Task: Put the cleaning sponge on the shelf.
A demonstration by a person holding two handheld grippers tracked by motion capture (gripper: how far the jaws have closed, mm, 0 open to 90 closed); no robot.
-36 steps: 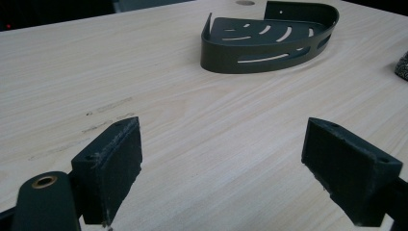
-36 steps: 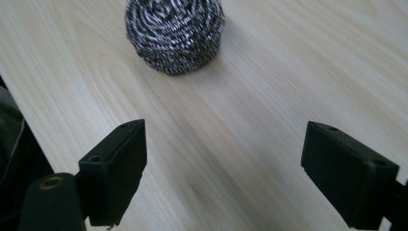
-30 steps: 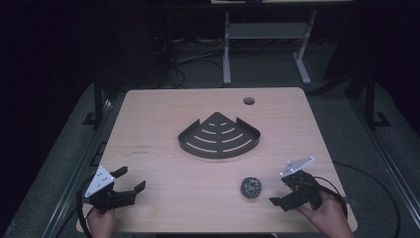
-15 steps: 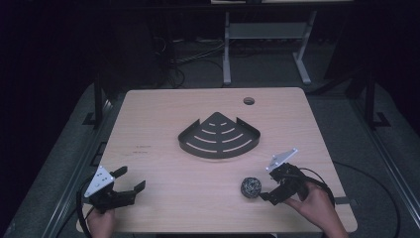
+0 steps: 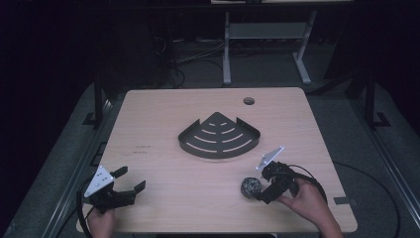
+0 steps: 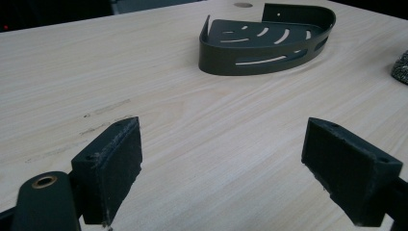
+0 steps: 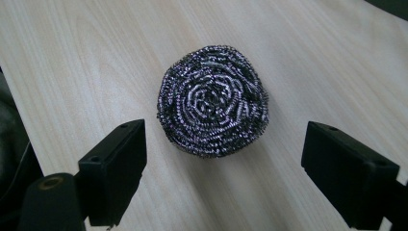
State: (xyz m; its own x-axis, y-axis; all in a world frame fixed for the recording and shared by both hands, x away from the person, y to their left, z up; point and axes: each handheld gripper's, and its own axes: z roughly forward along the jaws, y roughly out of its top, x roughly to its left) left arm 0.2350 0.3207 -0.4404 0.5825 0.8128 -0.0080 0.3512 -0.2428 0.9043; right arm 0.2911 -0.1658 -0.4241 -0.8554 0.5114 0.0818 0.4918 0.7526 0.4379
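My right tongs [image 7: 223,161] wide open, jaws either side of the scrubber [image 7: 213,113], not touching it. Scrubber sits on the tabletop [image 5: 163,129], near edge. Left tongs [image 6: 226,168] open, empty. Rack [image 5: 219,136] mid-table, well apart.

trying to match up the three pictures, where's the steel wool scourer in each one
High view: the steel wool scourer lies lower right on the table, just left of the right claw.
Left gripper view: only its edge shows at the far right border, right of the tray.
Right gripper view: centre of the picture, ahead of the open jaws.
Shared landmark: the black corner tray in the high and left gripper views.
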